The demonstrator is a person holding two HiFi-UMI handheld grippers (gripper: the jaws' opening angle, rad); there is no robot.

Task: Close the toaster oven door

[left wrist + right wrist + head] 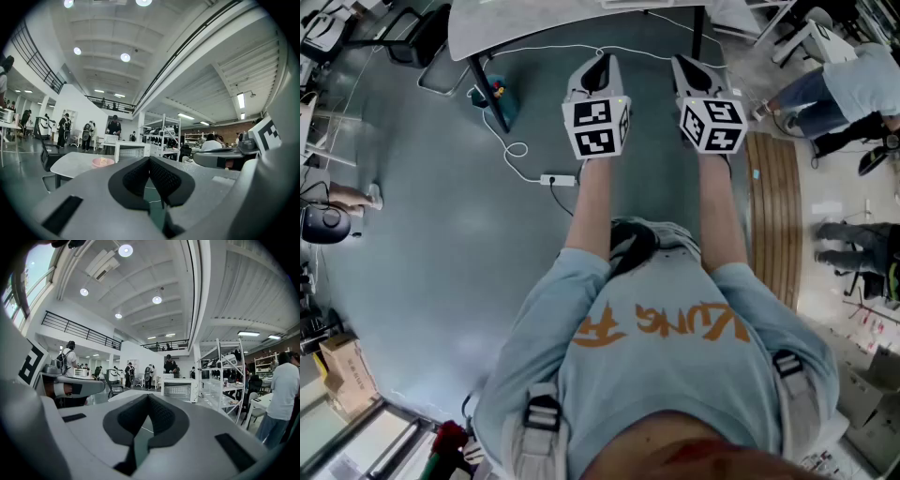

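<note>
Toaster oven (179,389) seems to stand at the far end of the pale surface (544,23), well ahead of both tongs. It is too small to tell whether its door hangs open. The task looks not yet begun, so this is the approach. The next move calls for stepping up to the surface and bringing one set of tongs to the door's edge to push it. Both forearms reach forward, side by side and level. The left tongs (600,58) and right tongs (684,64) are each pressed together, holding nothing.
</note>
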